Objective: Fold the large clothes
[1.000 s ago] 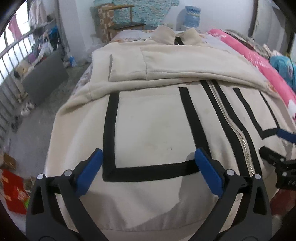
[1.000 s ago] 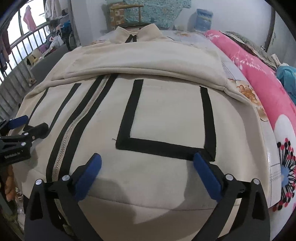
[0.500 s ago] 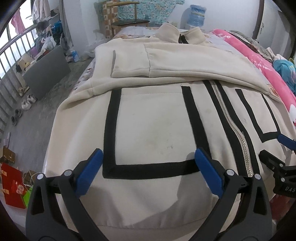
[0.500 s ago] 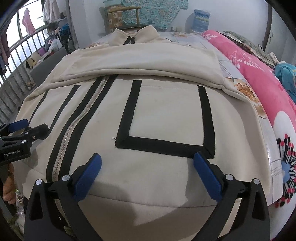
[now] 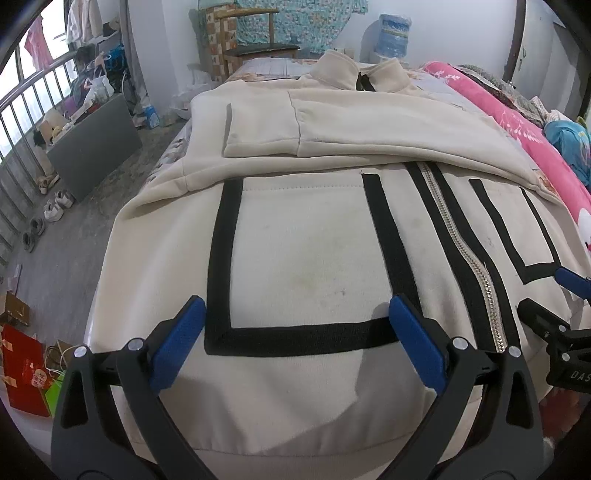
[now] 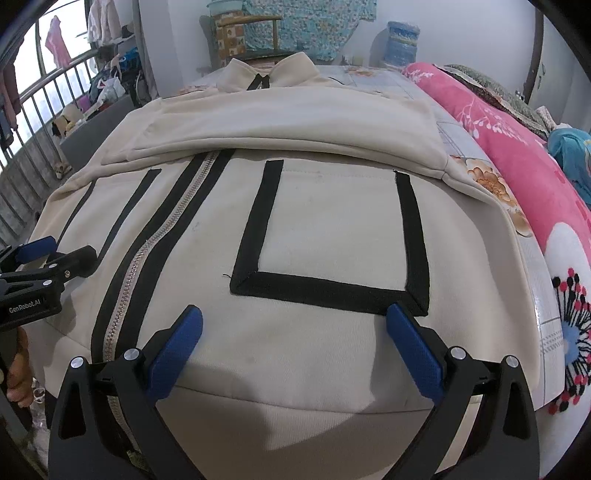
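A large cream zip-up jacket (image 5: 310, 258) with black stripe trim lies flat on the bed, collar at the far end, both sleeves folded across the chest. It also shows in the right wrist view (image 6: 332, 229). My left gripper (image 5: 295, 332) is open and empty, hovering just above the jacket's left hem. My right gripper (image 6: 295, 332) is open and empty, above the right hem. Each gripper shows at the edge of the other's view: the right gripper (image 5: 554, 295) and the left gripper (image 6: 48, 254).
A pink floral quilt (image 6: 517, 147) lies along the bed's right side. A wooden chair (image 5: 255, 44) and a water bottle (image 5: 395, 33) stand beyond the bed head. Shoes (image 5: 55, 206), a grey board (image 5: 92, 144) and red bags (image 5: 22, 373) are on the floor to the left.
Both grippers have drawn back slightly toward the hem and risen a little; more of the bed's far end is in view. The jacket has not moved.
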`<act>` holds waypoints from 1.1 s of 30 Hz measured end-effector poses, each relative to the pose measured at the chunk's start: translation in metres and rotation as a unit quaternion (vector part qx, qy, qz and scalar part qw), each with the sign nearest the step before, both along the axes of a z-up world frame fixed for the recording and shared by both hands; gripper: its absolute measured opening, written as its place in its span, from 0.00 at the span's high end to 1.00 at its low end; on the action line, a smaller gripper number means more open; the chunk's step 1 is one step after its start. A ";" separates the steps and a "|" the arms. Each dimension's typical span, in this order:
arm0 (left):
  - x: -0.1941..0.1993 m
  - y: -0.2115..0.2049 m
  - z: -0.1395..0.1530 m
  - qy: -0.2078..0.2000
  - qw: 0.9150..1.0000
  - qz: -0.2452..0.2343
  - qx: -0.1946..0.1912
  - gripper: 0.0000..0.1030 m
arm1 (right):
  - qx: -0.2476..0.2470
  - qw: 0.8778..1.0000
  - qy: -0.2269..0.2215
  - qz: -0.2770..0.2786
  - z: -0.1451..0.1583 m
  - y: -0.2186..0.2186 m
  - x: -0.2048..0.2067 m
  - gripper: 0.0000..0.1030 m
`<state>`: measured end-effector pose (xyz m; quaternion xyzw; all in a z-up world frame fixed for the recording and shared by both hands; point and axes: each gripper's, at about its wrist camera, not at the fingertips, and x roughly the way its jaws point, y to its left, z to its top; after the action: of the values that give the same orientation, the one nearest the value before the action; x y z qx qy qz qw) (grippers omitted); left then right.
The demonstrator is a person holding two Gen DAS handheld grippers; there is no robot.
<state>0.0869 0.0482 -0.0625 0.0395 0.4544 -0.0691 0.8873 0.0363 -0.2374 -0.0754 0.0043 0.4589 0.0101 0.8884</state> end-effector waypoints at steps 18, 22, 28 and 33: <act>-0.001 0.001 0.000 -0.003 1.000 0.001 -0.001 0.06 | 0.000 1.000 -0.005 0.000 -0.001 0.000 -0.001 0.06; 0.000 0.001 0.000 -0.005 1.000 0.004 -0.002 0.06 | 0.000 1.000 -0.007 0.000 -0.001 0.000 -0.002 0.06; -0.001 0.000 0.003 -0.009 1.000 0.014 0.004 0.07 | -0.001 1.000 -0.007 0.000 -0.001 0.000 -0.002 0.06; -0.013 0.003 0.015 -0.038 0.999 0.009 0.010 0.07 | -0.001 1.000 -0.011 0.001 0.000 -0.001 -0.003 0.06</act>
<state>0.0735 0.0512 -0.0480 0.0471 0.4210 -0.0543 0.9042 0.0331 -0.2383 -0.0755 0.0029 0.4492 0.0111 0.8934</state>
